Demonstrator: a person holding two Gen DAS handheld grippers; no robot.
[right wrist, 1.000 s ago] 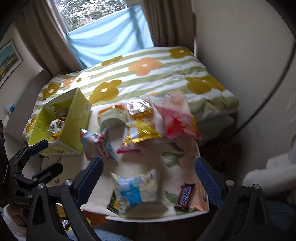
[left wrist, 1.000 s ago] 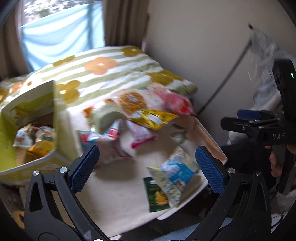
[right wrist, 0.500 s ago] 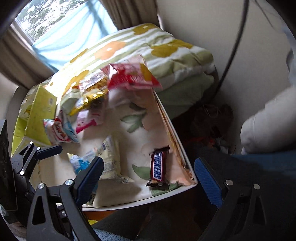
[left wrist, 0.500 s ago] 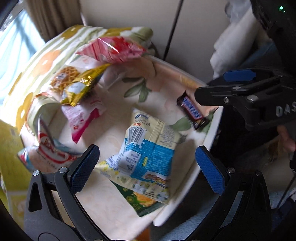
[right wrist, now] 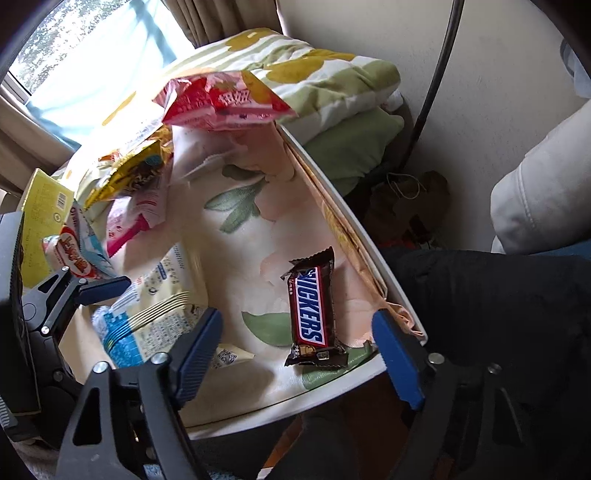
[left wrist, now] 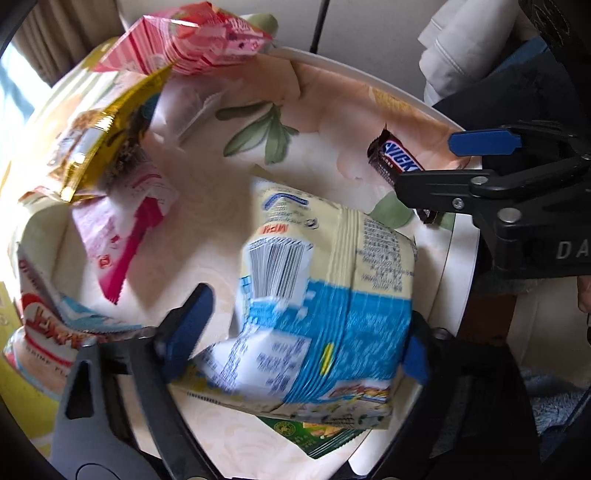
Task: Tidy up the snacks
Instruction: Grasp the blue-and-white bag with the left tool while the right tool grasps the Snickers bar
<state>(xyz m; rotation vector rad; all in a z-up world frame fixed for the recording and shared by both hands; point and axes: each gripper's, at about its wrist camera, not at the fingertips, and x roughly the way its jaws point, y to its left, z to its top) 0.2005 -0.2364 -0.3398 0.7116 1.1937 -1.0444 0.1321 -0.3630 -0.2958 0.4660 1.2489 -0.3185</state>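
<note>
While left gripper (left wrist: pixel 295 332) fingers straddle the blue-and-cream snack bag (left wrist: pixel 325 295) on the floral surface (right wrist: pixel 240 236), right gripper (right wrist: pixel 295 354) fingers sit spread around the Snickers bar (right wrist: pixel 312 310).

**Surroundings, off-task items only**

From my right wrist feed: a folded quilt (right wrist: pixel 306 74), striped with mustard flower shapes, sits past the far edge of the table (right wrist: pixel 343 380). A green cushion (right wrist: pixel 351 144) lies under the quilt's near corner. I note a floral cloth (right wrist: pixel 243 229) covering the tabletop. Beige curtains (right wrist: pixel 218 18) hang beside a bright window (right wrist: pixel 92 48). A dark cable (right wrist: pixel 436 81) runs down the pale wall (right wrist: pixel 369 40). A white pillow (right wrist: pixel 543 199) sits at right. Left wrist feed shows the same cloth (left wrist: pixel 325 110).
</note>
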